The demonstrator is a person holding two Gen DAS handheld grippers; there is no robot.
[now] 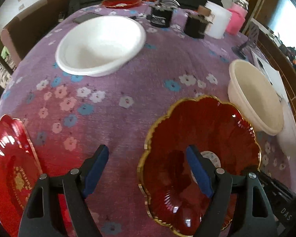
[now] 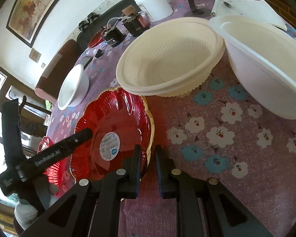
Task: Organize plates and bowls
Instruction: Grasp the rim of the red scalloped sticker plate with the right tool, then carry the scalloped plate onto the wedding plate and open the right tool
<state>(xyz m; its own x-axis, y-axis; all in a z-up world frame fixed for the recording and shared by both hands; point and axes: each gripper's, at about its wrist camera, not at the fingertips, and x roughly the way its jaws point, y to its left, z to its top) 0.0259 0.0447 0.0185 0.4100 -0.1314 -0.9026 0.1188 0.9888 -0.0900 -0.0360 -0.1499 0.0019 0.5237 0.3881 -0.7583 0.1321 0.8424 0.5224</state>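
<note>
On the purple flowered tablecloth (image 1: 128, 122) lies a scalloped red glass plate with a gold rim (image 1: 205, 138), a round label at its centre half hidden by a finger. Above it the left gripper (image 1: 148, 164) hangs with jaws wide apart, its right finger over the plate, its left over bare cloth. Just right of the plate's near rim, the right gripper (image 2: 147, 169) has its jaws nearly together; I cannot tell whether they pinch the rim. A cream ribbed plastic bowl (image 2: 167, 59) sits beyond, touching a white foam bowl (image 2: 266, 65) cut off at the right edge

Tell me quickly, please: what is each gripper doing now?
Left gripper: open, one finger over the red plate, holding nothing.
Right gripper: nearly closed, at that plate's rim; grip cannot be told.
</note>
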